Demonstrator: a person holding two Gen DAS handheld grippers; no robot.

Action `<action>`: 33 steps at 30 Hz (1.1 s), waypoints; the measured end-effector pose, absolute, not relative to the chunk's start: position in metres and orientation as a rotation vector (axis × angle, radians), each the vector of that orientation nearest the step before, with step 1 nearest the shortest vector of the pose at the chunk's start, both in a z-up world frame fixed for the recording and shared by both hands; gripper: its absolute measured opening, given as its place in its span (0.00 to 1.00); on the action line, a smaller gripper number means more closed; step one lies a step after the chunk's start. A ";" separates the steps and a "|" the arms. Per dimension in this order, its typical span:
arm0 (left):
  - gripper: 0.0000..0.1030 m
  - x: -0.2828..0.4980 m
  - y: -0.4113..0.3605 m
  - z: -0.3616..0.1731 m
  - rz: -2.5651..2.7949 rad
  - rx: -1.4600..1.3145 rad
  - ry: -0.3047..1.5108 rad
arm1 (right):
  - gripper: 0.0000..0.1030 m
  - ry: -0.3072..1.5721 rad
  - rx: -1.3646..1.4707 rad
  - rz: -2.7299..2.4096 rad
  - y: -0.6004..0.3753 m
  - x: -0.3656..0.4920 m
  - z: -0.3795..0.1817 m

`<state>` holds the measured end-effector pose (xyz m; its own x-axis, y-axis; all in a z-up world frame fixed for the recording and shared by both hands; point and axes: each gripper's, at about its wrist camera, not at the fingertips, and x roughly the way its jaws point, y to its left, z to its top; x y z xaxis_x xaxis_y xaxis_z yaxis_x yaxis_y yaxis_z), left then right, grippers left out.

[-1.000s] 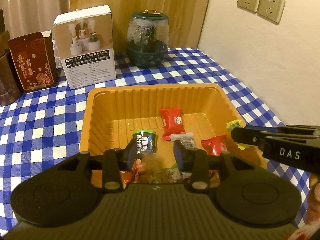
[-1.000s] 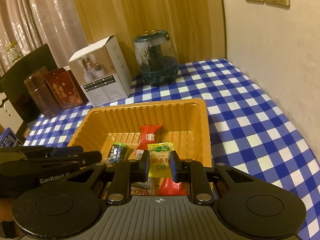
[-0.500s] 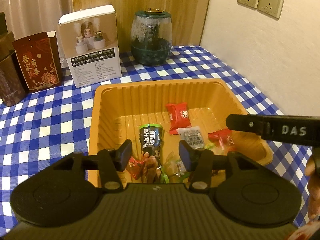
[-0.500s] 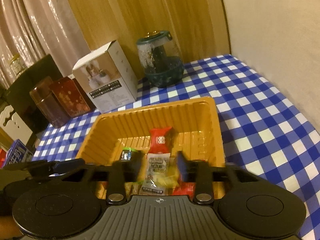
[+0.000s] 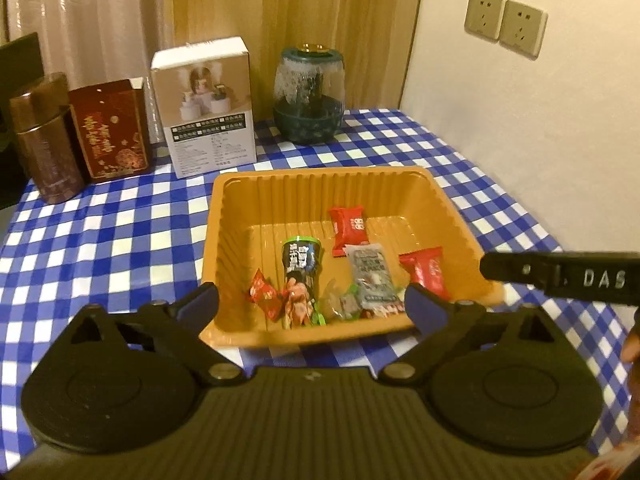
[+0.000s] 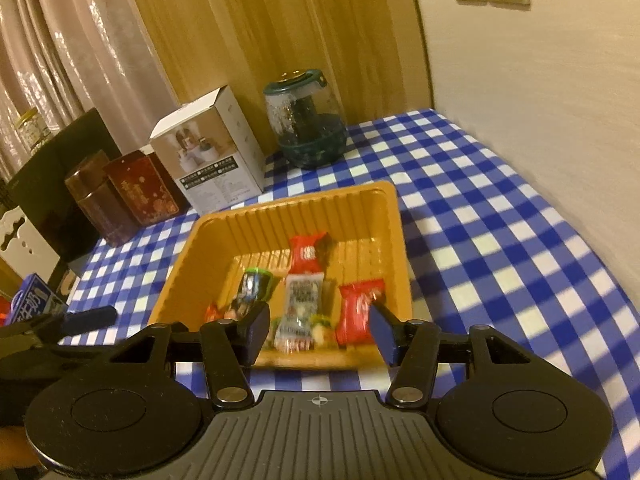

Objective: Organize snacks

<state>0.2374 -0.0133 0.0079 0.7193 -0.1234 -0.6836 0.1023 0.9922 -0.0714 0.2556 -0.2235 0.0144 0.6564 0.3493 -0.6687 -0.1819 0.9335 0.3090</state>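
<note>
An orange plastic tray (image 5: 320, 176) on the blue checked cloth holds several wrapped snacks. Among them are a dark packet with a green top (image 5: 301, 264), a silver packet (image 5: 370, 276) and two red packets (image 5: 349, 228) (image 5: 426, 270). My left gripper (image 5: 312, 294) hangs just before the tray's near rim, its jaws opening wide with nothing gripped between them. My right gripper (image 6: 318, 316) is also near that rim, over the same tray (image 6: 296, 204). Its jaws are opening too and hold nothing. One right finger (image 5: 560, 276) reaches into the left wrist view.
Along the back stand a white box (image 5: 208, 108), a glass jar with a green base (image 5: 309, 96), a red tin (image 5: 110, 128) and a brown canister (image 5: 44, 140). A wall borders the table on the right. A blue carton (image 6: 32, 304) lies at far left.
Left jaws let go of the dark packet, right jaws let go of a yellow-green packet; both now lie in the tray. Both grippers spread their jaws and drew back and up.
</note>
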 end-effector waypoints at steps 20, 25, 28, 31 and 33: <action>1.00 0.086 -0.020 0.057 -0.050 -0.055 0.762 | 0.69 0.824 0.163 0.296 -0.234 0.106 0.059; 1.00 0.060 -0.020 0.065 -0.033 -0.068 0.764 | 0.71 0.827 0.136 0.291 -0.234 0.080 0.065; 1.00 0.047 -0.020 0.068 -0.008 -0.062 0.765 | 0.71 0.826 0.119 0.301 -0.234 0.066 0.067; 1.00 0.038 -0.021 0.070 0.003 -0.048 0.761 | 0.72 0.822 0.108 0.295 -0.234 0.055 0.069; 1.00 0.033 -0.022 0.071 0.004 -0.040 0.760 | 0.72 0.823 0.112 0.293 -0.237 0.050 0.069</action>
